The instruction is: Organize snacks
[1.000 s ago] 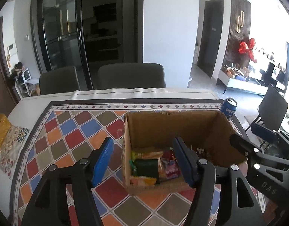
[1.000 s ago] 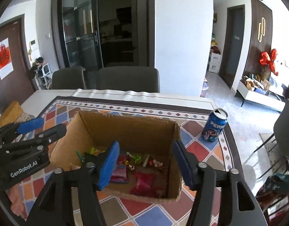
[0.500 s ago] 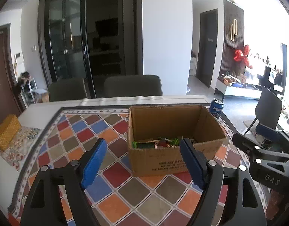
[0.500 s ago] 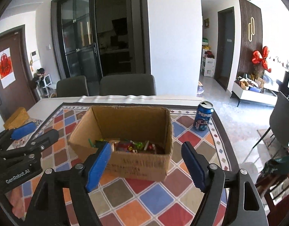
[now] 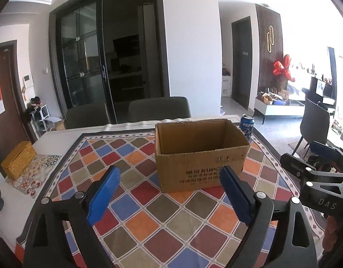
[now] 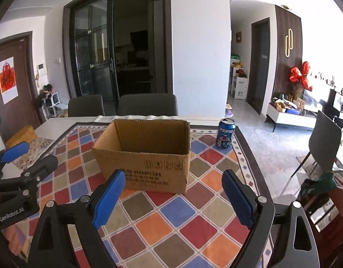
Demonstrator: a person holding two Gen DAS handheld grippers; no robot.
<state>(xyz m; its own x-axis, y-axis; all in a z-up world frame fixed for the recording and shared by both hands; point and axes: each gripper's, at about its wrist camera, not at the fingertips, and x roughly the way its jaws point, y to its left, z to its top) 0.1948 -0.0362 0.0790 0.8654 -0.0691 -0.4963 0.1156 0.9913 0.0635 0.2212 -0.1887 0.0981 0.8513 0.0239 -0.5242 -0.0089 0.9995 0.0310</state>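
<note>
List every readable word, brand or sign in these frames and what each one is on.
"PEPSI": on the blue can.
"GenRobot.AI": on the left gripper body, seen from the right wrist.
"DAS": on the right gripper body, seen from the left wrist.
"KUPO...": partial, on the cardboard box front; the remaining box print is too blurred to read.
Red paper sign on the door: one character, too blurred to read.

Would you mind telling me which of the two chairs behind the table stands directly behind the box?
The right chair, the wider-looking one; the left chair sits off beside the box.
</note>
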